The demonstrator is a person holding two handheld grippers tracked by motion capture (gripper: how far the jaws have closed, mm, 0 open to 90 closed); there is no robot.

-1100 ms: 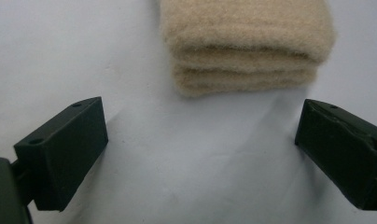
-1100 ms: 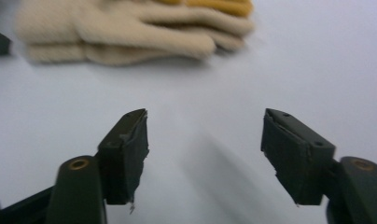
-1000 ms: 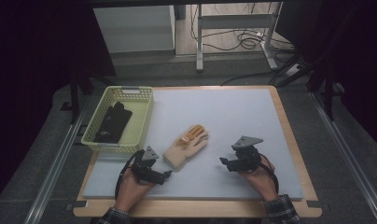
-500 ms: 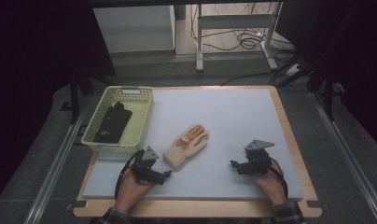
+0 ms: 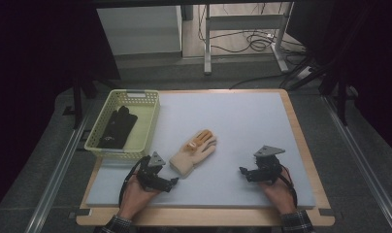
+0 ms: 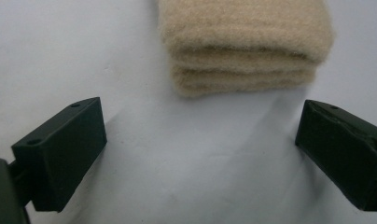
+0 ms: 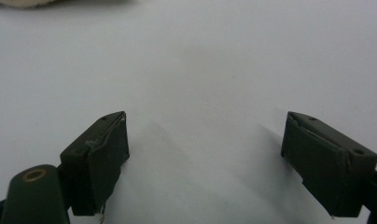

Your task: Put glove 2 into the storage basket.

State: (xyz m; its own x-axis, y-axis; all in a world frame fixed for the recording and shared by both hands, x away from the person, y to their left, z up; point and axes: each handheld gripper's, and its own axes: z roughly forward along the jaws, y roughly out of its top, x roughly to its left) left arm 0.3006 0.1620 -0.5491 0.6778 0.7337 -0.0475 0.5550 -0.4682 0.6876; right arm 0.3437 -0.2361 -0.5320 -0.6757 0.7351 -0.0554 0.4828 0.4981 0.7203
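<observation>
Fuzzy beige knit, thick and ribbed, forms the glove lying flat at centre frame on the pale grey desk, its folded cuff just ahead of the left gripper, whose 2 fingers spread wide, empty. Lower right, the right gripper has just been opening; nothing lies between its fingers. Upper left, a yellow lattice basket holds a black glove, its details dark.

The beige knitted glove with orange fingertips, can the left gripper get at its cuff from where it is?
Probably yes. The left gripper is open, with the cuff of the beige knitted glove just ahead of its jaws and only bare white mat between them.
</observation>
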